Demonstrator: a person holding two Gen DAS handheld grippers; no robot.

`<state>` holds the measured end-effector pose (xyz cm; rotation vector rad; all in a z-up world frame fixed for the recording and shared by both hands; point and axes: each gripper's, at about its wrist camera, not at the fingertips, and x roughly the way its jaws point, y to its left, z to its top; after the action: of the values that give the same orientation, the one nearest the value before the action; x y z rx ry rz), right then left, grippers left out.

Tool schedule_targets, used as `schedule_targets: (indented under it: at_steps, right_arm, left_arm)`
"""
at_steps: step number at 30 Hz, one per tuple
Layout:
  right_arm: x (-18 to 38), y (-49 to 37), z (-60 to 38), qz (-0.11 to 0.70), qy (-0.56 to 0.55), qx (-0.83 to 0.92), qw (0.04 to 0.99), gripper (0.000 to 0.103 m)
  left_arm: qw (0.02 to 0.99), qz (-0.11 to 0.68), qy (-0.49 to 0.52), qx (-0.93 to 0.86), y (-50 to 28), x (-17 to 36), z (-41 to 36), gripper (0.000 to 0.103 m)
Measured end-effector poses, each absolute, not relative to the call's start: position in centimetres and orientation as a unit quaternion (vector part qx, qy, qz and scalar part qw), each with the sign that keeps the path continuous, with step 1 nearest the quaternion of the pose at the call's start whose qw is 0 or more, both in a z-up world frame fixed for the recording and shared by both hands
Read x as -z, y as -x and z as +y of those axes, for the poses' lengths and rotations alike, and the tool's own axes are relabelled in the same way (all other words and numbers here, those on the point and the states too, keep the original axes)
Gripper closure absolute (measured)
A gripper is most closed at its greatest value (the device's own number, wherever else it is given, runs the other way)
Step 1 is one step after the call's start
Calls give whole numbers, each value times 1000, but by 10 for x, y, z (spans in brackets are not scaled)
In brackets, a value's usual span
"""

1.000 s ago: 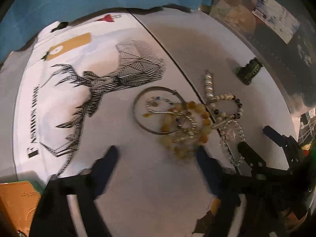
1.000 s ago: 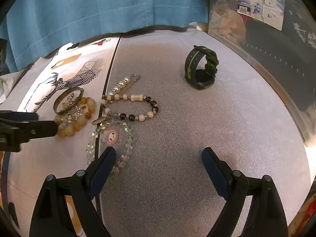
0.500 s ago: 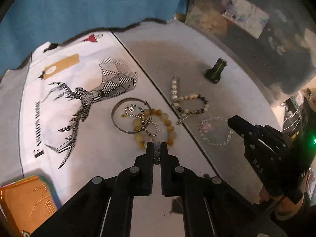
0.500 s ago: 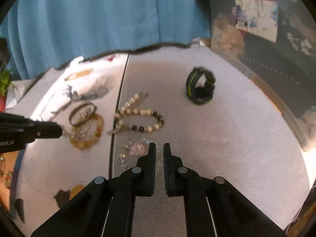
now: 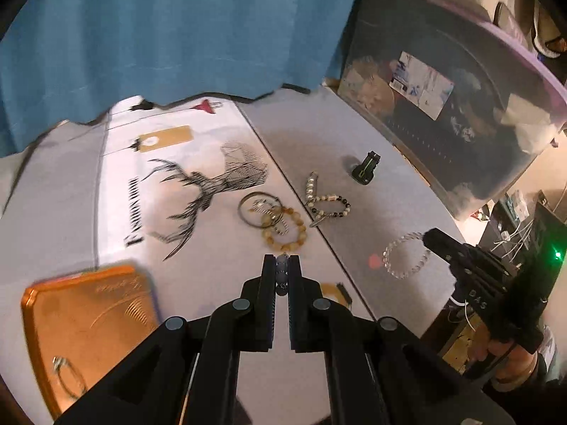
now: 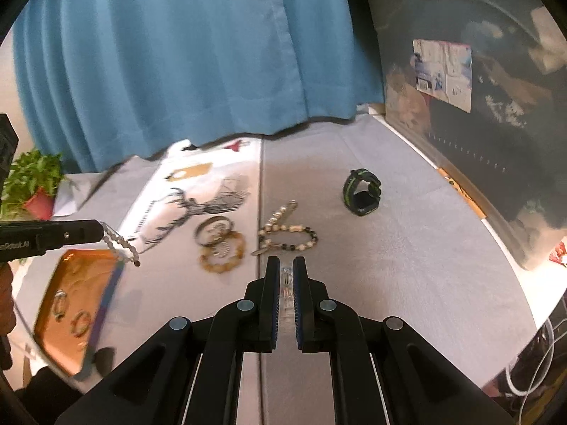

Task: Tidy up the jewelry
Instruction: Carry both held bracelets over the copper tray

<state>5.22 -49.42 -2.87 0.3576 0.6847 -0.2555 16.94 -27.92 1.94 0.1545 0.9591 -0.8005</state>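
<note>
My left gripper point(image 5: 282, 269) is shut on a pale grey bead bracelet point(image 5: 282, 276), held above the table; in the right wrist view that bracelet point(image 6: 118, 244) hangs from the left gripper point(image 6: 101, 234). My right gripper point(image 6: 286, 276) is shut on a clear crystal bracelet point(image 6: 286, 285), which hangs from it in the left wrist view point(image 5: 407, 255). On the table lie an amber bead bracelet point(image 5: 285, 230), a metal bangle point(image 5: 257, 209) and a white-and-black bead bracelet point(image 5: 327, 205). An orange tray point(image 5: 88, 318) at the left holds rings point(image 6: 71, 311).
A black-and-green watch point(image 6: 361, 193) stands further back on the grey table. A white deer-print cloth point(image 5: 198, 184) covers the left. A clear storage bin point(image 5: 460, 113) lines the right edge. A blue curtain point(image 6: 195, 53) hangs behind, with a potted plant point(image 6: 32, 184) at the left.
Both grippers shut on bracelets a second ago and have since lifted them up and back. The crystal bracelet left the table. The orange tray came into view.
</note>
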Motion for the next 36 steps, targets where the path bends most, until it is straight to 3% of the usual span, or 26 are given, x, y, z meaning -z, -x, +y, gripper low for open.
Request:
schedule_targets:
  at_steps: [14,36]
  right_arm:
    - [-14,8,-437,335,-164,89,924,96]
    - [-63,6,-312,327,-112,-29,938,96]
  left_arm:
    - [820,457,-10,344,-116,-47,-162,99]
    - [859,432,36,272,-81,-58,-21,99]
